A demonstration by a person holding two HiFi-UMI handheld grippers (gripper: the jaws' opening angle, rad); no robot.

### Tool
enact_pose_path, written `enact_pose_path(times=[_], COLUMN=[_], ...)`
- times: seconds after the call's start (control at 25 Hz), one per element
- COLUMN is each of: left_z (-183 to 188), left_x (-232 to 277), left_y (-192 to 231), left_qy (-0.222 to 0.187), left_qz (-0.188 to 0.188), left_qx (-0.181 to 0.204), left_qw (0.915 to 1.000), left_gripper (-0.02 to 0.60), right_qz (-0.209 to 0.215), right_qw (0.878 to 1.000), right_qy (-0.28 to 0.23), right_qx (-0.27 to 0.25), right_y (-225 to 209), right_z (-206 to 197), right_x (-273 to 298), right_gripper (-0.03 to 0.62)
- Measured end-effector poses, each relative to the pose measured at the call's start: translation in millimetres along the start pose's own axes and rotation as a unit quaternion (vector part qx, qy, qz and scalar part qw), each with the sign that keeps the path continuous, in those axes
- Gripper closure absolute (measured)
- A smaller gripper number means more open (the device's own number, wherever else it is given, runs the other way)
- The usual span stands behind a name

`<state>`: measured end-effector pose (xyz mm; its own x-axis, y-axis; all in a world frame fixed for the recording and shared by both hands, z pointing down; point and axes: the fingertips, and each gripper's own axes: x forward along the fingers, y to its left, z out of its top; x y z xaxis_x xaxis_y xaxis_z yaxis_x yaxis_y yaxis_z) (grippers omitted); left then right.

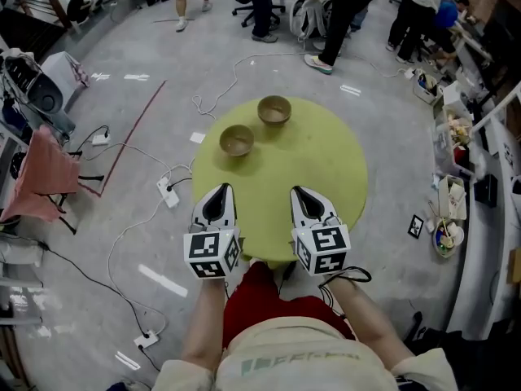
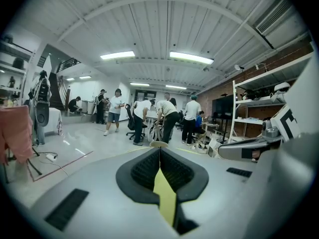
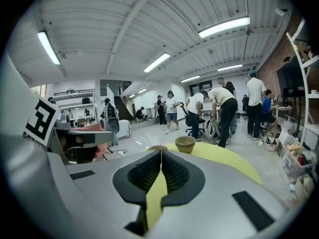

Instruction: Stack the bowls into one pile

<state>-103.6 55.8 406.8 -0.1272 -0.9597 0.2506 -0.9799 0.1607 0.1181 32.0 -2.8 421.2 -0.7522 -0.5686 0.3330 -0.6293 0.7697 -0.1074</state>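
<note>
Left tool (image 1: 219, 192), right tool (image 1: 301, 194): jaws together, empty, over table (image 1: 326, 169) near edge. Near bowl (image 1: 236, 140), far bowl (image 1: 274, 110): upright, apart, table far side. Next: open one tool, pinch rim firmly, lift clear, lower centred into other bowl.

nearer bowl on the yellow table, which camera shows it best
Head view: the nearer bowl shows whole, from above, apart from the farther bowl. The left gripper view shows just a rim sliver over the shut left tool; the right gripper view likewise, over the right tool.
</note>
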Motion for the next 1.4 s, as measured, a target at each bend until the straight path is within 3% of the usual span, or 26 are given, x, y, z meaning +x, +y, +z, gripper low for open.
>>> enact_pose_path(times=[0.52,0.84,1.4], left_z=[29.3,27.0,-2.6], left_x=[78.7,120.6,165.7], left_y=[93.6,144.7,162.2], left_qy=[0.005,0.018,0.065], left_qz=[-0.006,-0.006,-0.021], left_qx=[-0.001,-0.014,-0.014], left_qw=[1.0,0.9997,0.9976], left_gripper=[0.558,0.558,0.557], right_qz=[-0.018,-0.035,-0.061], right_qw=[1.0,0.999,0.998], right_qy=[0.0,0.011,0.032], right_qx=[0.0,-0.006,0.0], right_y=[8.0,12.3,4.3], right_z=[44.3,51.4,36.9], right_x=[116.3,167.2,199.2], right_gripper=[0.557,0.557,0.557])
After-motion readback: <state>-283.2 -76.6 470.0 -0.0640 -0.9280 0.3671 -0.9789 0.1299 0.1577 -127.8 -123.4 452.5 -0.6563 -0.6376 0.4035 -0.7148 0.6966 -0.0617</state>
